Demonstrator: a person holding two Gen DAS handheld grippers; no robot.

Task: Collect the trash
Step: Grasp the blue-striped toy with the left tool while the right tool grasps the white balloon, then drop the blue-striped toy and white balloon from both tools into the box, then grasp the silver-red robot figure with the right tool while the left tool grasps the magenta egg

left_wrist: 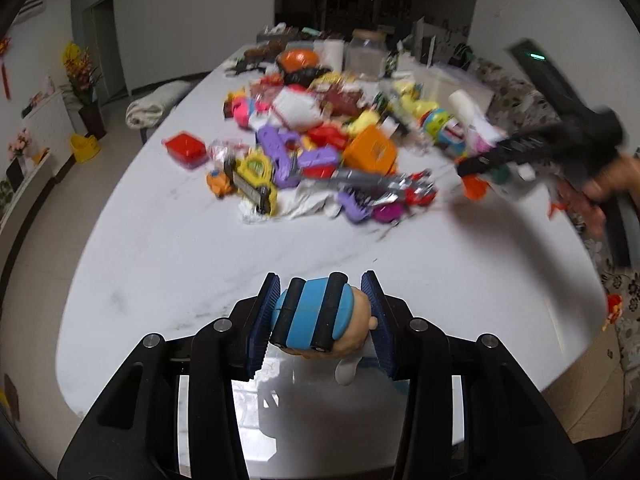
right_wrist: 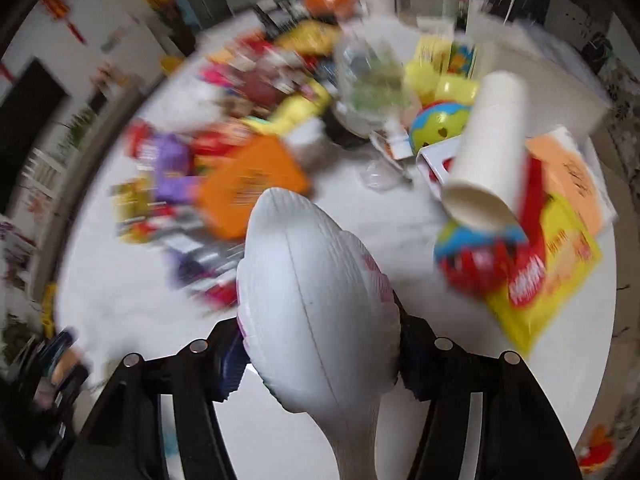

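My left gripper (left_wrist: 322,292) is shut on a small blue toy figure with black bands (left_wrist: 316,316), held above the near end of the white marble table (left_wrist: 180,264). My right gripper (right_wrist: 320,344) is shut on a puffed white packet with pink print (right_wrist: 316,300), which hides its fingertips. In the left wrist view the right gripper (left_wrist: 540,152) is a black blur at the right, with a hand (left_wrist: 616,176) behind it. A heap of toys and wrappers (left_wrist: 320,148) covers the table's middle.
An orange box (right_wrist: 248,184), a white paper cup lying on its side (right_wrist: 488,148), a yellow and red snack bag (right_wrist: 548,264) and a clear jar (left_wrist: 366,56) lie among the clutter. A patterned seat (left_wrist: 624,312) borders the right edge. Flowers (left_wrist: 80,68) stand by the far left wall.
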